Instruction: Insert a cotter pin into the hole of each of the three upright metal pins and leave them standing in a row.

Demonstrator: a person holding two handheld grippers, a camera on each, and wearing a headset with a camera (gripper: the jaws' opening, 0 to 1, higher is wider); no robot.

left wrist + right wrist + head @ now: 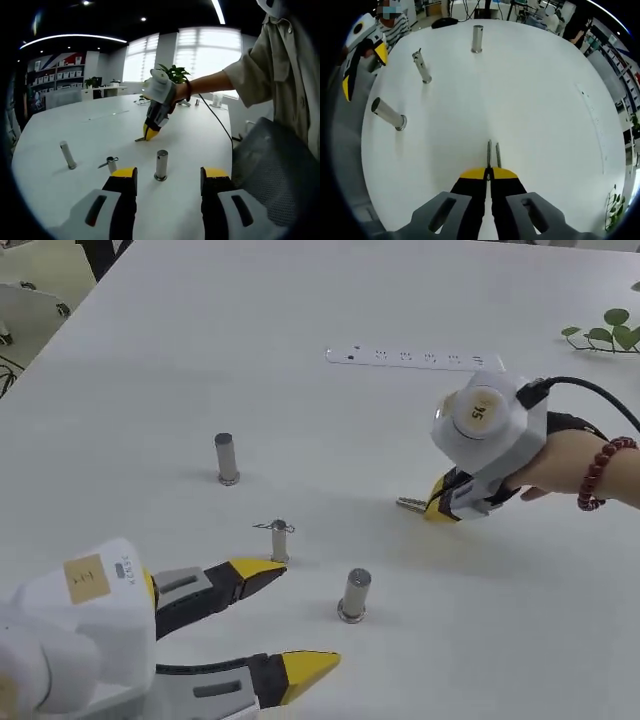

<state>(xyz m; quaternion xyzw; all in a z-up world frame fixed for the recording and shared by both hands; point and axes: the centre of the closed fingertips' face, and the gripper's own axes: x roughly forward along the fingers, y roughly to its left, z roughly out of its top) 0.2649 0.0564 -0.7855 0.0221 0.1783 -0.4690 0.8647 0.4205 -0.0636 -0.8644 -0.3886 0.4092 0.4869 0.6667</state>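
Your right gripper (490, 172) is clenched on a thin two-legged steel cotter pin (493, 154), its long axis pointing straight off the jaws; the nearest bare upright grey metal cylinder pin (387, 113) stands ahead-left of it, nearer your empty, spread left gripper (169, 174).

round yellow sticker (481, 411) on the housing of the right gripper (432, 508), behind its jaws: two handwritten digits, seemingly 5 and 6, turned sideways; reading uncertain. square yellow sticker (87, 578) on the housing of the left gripper (305, 615), behind its jaws: faint marks, illegible. small printed line (127, 568) beside that sticker, on the jaw side: too blurred to read.
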